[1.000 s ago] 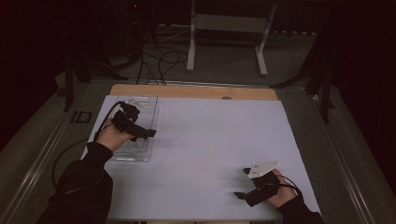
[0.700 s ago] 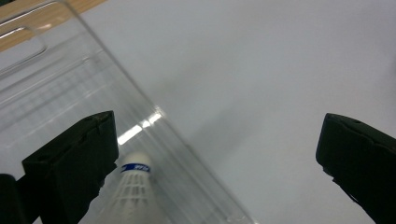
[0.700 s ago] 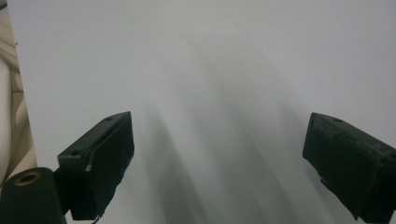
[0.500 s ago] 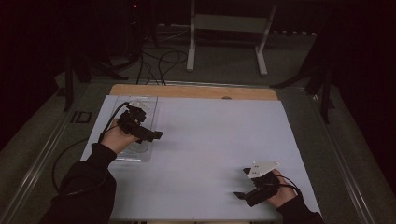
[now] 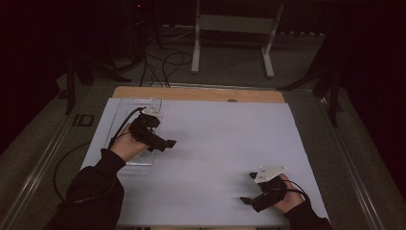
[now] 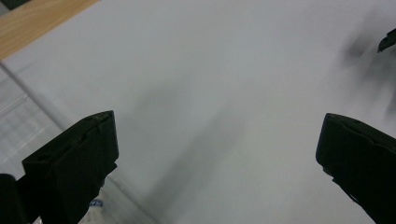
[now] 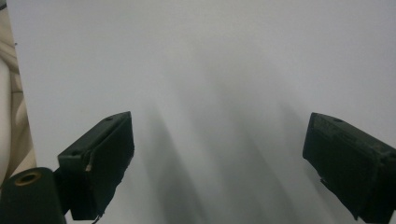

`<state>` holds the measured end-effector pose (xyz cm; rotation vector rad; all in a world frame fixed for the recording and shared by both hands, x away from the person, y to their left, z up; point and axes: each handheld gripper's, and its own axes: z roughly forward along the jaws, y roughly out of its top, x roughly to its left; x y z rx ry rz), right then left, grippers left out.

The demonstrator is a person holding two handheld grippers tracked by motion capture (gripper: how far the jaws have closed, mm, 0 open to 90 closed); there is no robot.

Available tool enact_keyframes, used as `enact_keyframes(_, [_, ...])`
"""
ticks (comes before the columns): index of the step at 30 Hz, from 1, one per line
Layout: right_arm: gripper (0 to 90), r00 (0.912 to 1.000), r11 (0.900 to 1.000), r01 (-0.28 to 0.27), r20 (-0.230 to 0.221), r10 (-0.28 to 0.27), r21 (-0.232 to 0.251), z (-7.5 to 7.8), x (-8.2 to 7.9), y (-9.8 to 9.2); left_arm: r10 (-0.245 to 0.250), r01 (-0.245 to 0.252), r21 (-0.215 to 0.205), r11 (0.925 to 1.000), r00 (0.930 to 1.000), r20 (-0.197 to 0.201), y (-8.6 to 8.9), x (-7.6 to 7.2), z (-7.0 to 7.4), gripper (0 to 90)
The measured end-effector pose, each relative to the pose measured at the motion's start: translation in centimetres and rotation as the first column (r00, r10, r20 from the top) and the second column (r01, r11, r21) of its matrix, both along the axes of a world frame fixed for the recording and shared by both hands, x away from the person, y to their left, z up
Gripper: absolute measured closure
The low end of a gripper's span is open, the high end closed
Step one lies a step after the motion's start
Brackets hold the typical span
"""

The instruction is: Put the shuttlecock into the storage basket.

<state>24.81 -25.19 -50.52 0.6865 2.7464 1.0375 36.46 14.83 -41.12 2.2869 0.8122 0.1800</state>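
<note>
High view: white surface [image 5: 215,143] with a wooden strip along its far edge. Clear plastic tray [image 5: 122,120] lies at the left edge, toward the far corner. Left gripper [image 5: 165,143] hovers over the tray's inner rim, jaws apart, empty. Right gripper [image 5: 249,188] near the near-right corner, jaws apart, empty.

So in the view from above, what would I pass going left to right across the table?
Clear tray → left gripper → bare white sheet → right gripper.
</note>
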Motion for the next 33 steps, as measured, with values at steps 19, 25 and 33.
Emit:
enact_keyframes(19, [8.8, 1.0, 1.0, -0.002, -0.005, 0.002, 0.002, 0.1, 0.0, 0.0, -0.149, 0.149, -0.023, 0.9886, 0.9888, -0.009, -2.8, -1.5, -0.6, 0.0])
enact_keyframes(25, [8.7, 1.0, 1.0, 0.001, -0.003, -0.001, 0.002, 0.0, 0.0, 0.0, -0.191, 0.191, -0.021, 0.9814, 0.9813, -0.019, -3.5, -2.1, -0.9, 0.0])
enact_keyframes(33, [8.7, 1.0, 1.0, 0.0, 0.002, 0.0, 0.002, 0.1, 0.0, 0.0, -0.251, 0.251, -0.035, 0.9675, 0.9677, -0.019, -4.3, -3.0, -1.6, 0.0])
